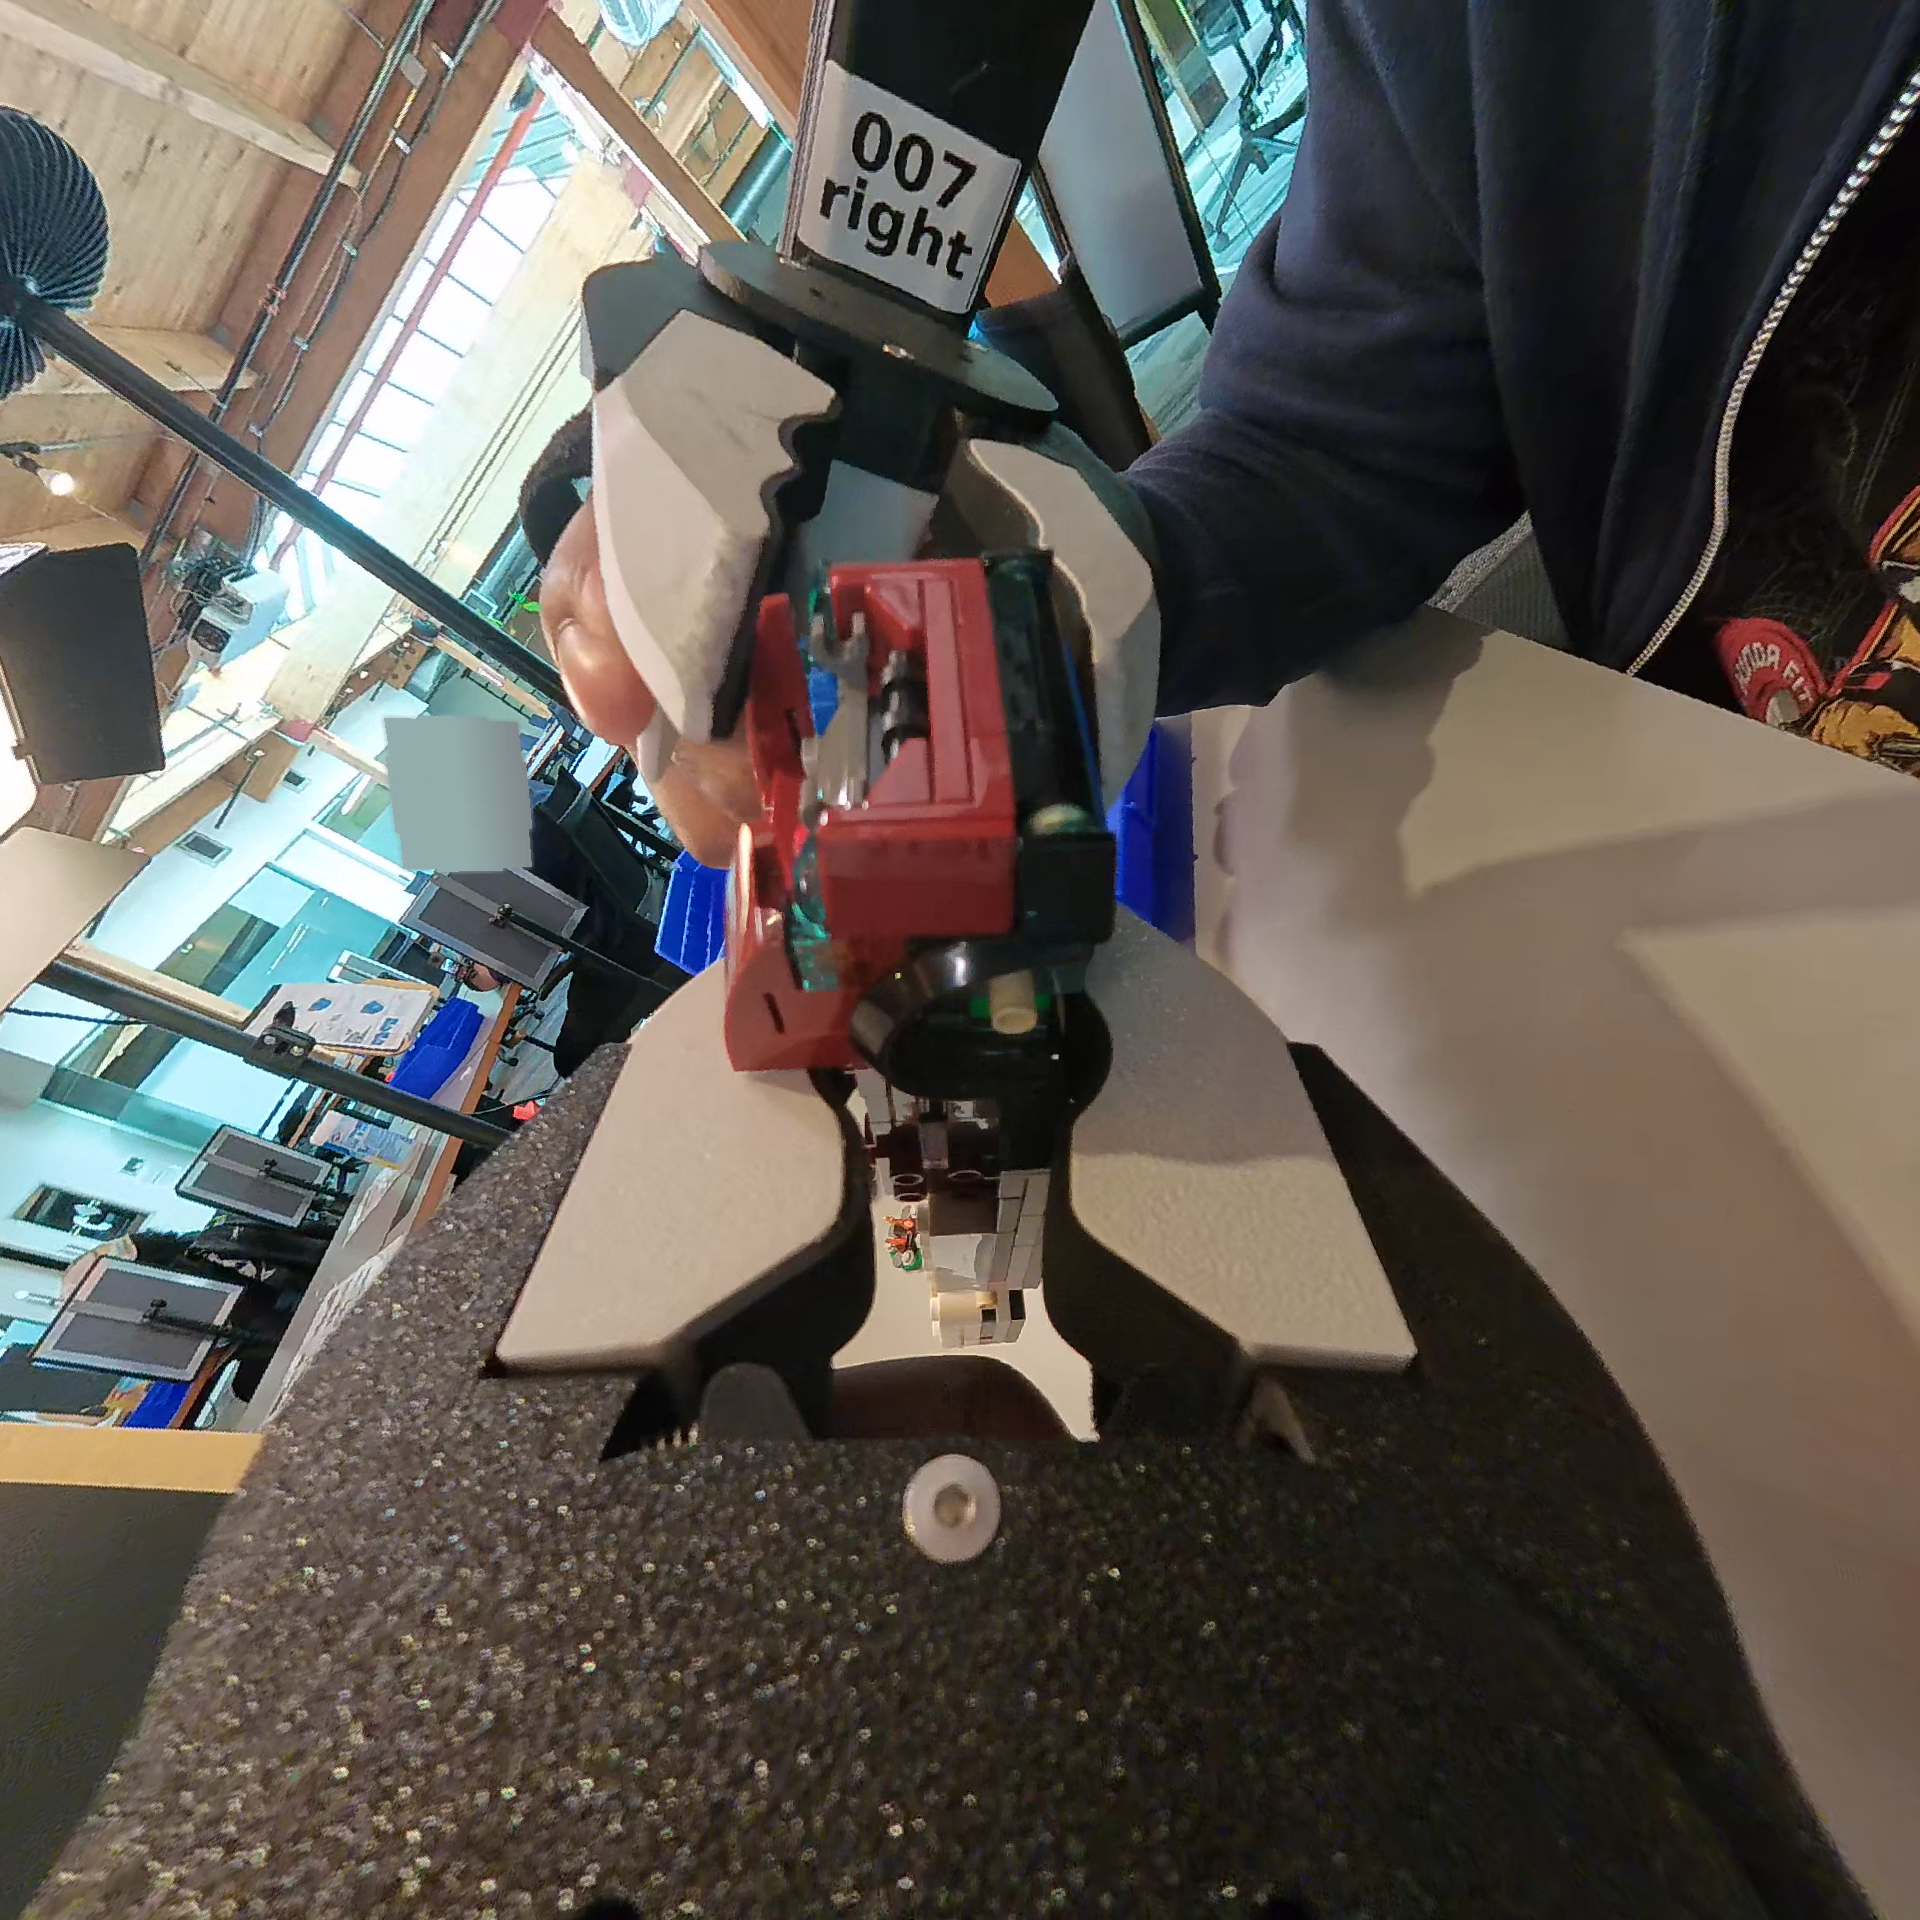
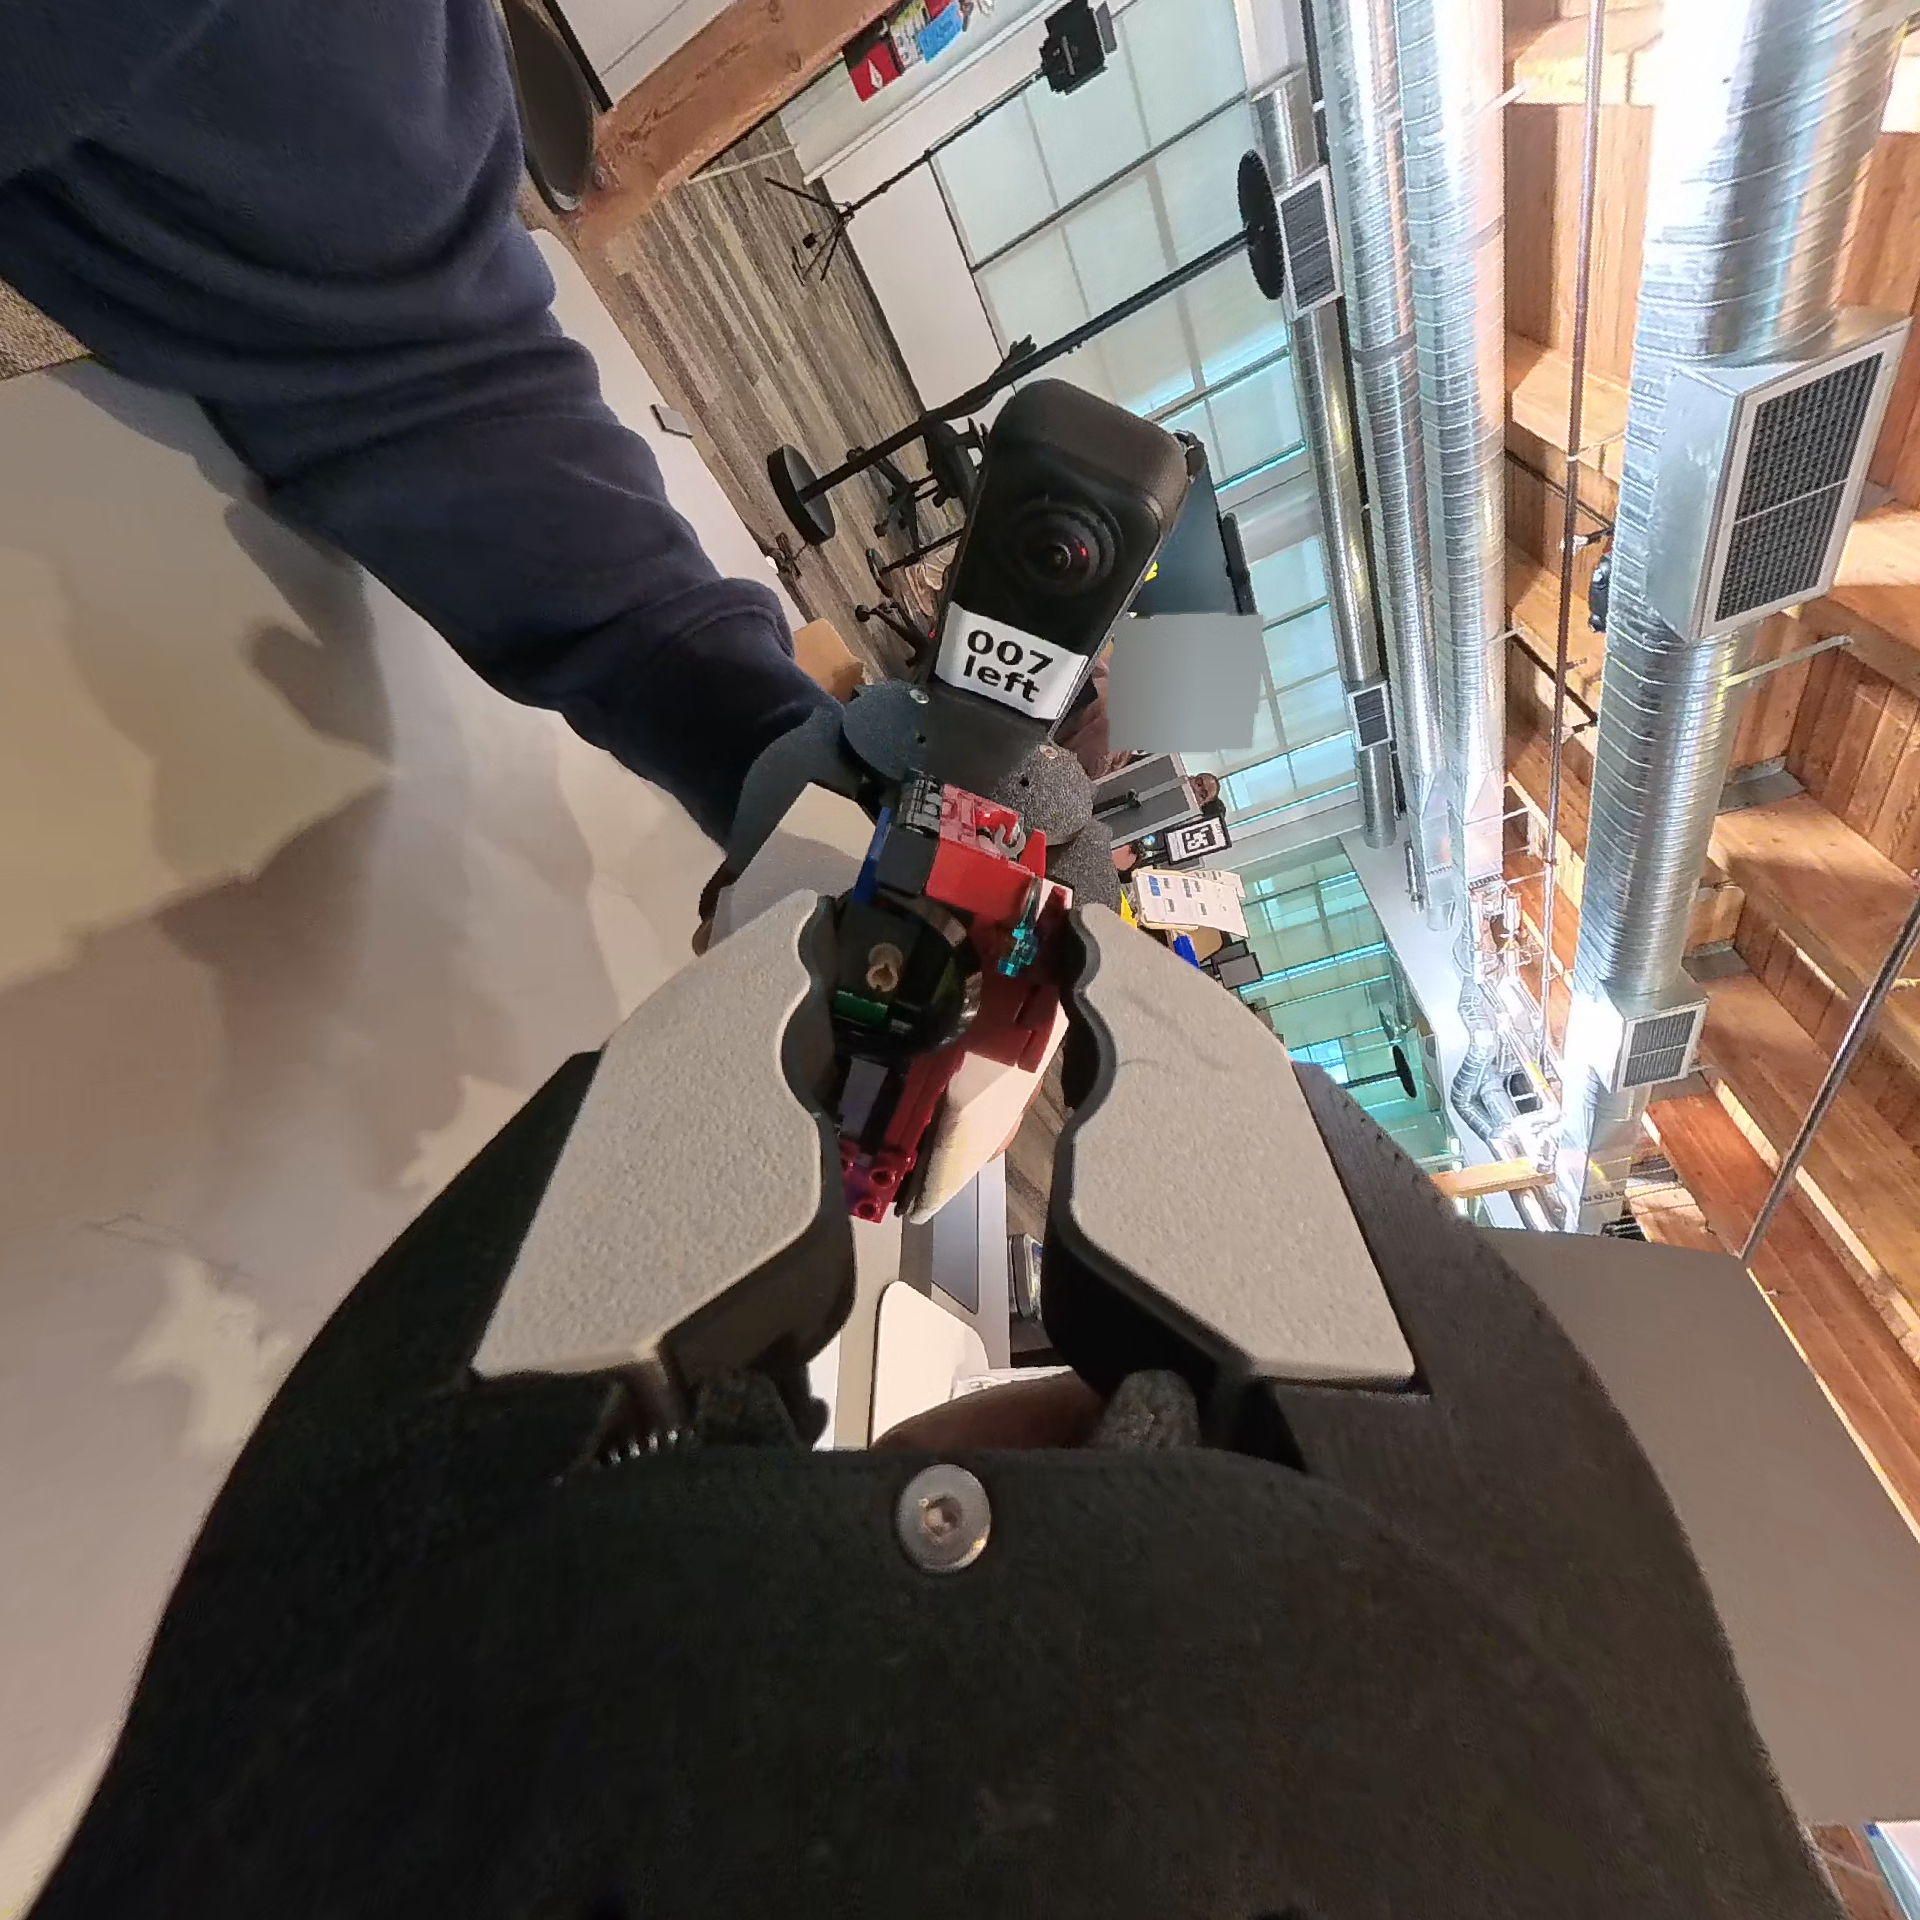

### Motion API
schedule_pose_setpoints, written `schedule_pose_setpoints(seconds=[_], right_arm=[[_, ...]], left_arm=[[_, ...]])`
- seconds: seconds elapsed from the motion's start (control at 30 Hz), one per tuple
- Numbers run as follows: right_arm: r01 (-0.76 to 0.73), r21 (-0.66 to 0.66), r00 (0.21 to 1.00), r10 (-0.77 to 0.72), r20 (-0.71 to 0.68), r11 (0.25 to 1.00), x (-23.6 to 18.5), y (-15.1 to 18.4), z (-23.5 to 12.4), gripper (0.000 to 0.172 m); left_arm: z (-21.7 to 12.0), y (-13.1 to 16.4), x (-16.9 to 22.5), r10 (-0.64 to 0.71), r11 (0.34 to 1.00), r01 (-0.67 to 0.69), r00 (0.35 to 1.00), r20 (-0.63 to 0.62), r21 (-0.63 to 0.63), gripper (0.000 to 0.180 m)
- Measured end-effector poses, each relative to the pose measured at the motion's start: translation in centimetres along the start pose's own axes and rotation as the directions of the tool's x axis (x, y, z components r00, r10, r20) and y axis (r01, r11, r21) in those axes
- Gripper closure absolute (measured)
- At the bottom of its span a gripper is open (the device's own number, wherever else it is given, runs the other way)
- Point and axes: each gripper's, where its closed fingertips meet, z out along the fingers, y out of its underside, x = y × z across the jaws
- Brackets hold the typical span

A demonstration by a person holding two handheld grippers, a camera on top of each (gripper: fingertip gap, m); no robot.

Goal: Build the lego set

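I am holding a red brick-built toy car (image 1: 894,790) up in the air between my two grippers, above the edge of a white table (image 1: 1662,935), with its black wheel (image 1: 935,1013) and pale axle stub facing my left camera. My left gripper (image 1: 961,1049) is clamping the car's lower end, where dark red, white and grey bricks are sitting down between the grey fingers (image 1: 707,1174), and both pads are pressing on its sides. My right gripper (image 2: 940,961) is gripping the same car (image 2: 977,873) from the opposite end; its grey fingers (image 2: 675,1122) are closing on the wheel side and on the dark red and white bodywork, with a small turquoise piece (image 2: 1023,951) sticking out just beside the right-hand pad. From the left camera, the right gripper (image 1: 914,582) is coming in from above, its white-labelled black stem (image 1: 914,187) blocking much of the room behind, and my hand (image 1: 613,665) is wrapping around it just beside the car. From the right camera, the left gripper's camera (image 2: 1070,520) with its white label is standing straight ahead behind the car, and my dark blue sleeve (image 2: 468,468) is reaching across the table (image 2: 208,935) to it. Farther off, silver ducts (image 2: 1704,520), wooden beams, blue bins (image 1: 696,904) and black stands are filling the background.
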Motion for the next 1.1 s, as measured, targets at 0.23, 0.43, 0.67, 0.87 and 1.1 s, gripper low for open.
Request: schedule_pose_setpoints(seconds=[0.23,0.43,0.67,0.87,1.1], right_arm=[[0.013,-0.001,1.000,-0.013,0.005,1.000,-0.1,0.1,0.0,0.131],[0.025,-0.004,1.000,-0.025,0.011,1.000,-0.3,0.1,0.1,0.131],[0.011,0.000,1.000,-0.011,-0.001,1.000,-0.2,0.0,0.1,0.131],[-0.019,-0.010,0.999,0.019,-0.037,1.000,0.5,-0.1,-0.2,0.130],[-0.046,-0.052,0.999,0.045,-0.025,0.998,0.6,-0.1,-0.4,0.130]], left_arm=[[0.1,0.1,0.1,-0.001,1.000,0.001,1.000,-0.003,0.001,0.145],[0.1,0.2,0.2,0.000,1.000,0.000,1.000,-0.004,0.004,0.145],[0.1,0.1,-0.1,0.023,1.000,-0.023,1.000,0.021,0.015,0.145],[-0.2,-0.3,-0.8,0.073,0.997,-0.074,0.994,0.080,0.006,0.145],[-0.4,-0.1,-1.0,0.086,0.996,-0.085,0.992,0.090,-0.012,0.145]])
